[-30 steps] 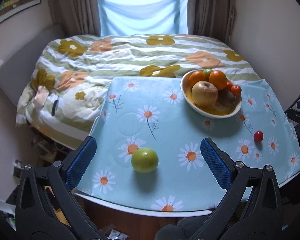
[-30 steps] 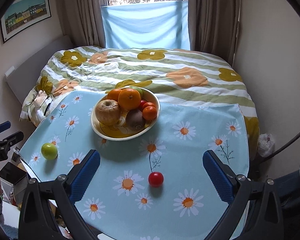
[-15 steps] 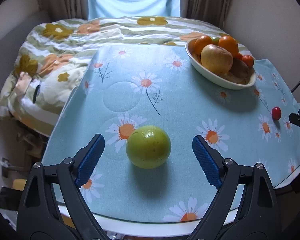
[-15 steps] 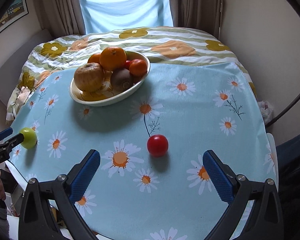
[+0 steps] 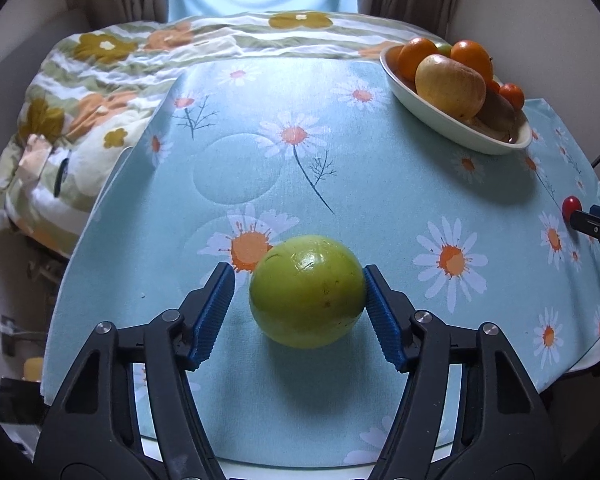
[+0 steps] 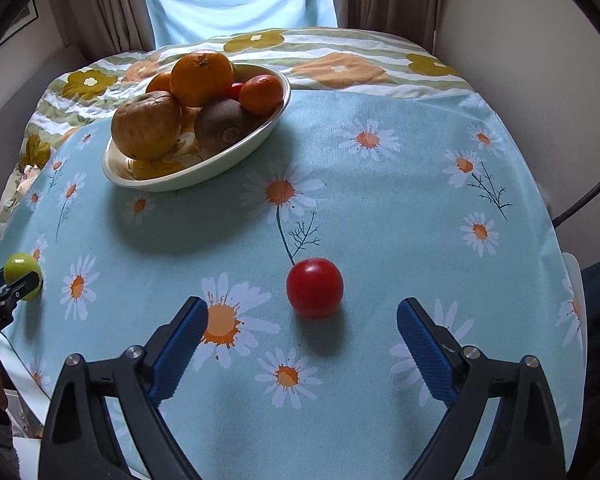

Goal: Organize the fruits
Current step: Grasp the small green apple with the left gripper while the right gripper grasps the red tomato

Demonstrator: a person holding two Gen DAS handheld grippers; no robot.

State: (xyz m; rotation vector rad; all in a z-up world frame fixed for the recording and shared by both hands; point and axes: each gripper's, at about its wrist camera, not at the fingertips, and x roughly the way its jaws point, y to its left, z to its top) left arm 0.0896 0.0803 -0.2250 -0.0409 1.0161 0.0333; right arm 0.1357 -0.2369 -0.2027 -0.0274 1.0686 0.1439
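Observation:
A green apple (image 5: 306, 291) lies on the daisy tablecloth between the blue pads of my left gripper (image 5: 300, 300). The right pad touches it; a small gap shows at the left pad. The apple also shows in the right wrist view (image 6: 22, 269). A small red tomato (image 6: 315, 287) lies on the cloth just ahead of my right gripper (image 6: 302, 332), which is wide open and empty. The tomato also shows at the right edge of the left wrist view (image 5: 571, 205). A cream bowl (image 6: 204, 170) holds oranges, a brownish apple and a kiwi.
The table (image 5: 340, 152) with the blue daisy cloth stands against a bed with a flowered quilt (image 5: 140, 60). The bowl (image 5: 460, 134) sits at the far side of the table. A wall stands to the right and curtains behind.
Both grippers have moved forward and down toward their fruits. My left gripper's jaws have narrowed around the green apple. The right gripper has stayed wide open.

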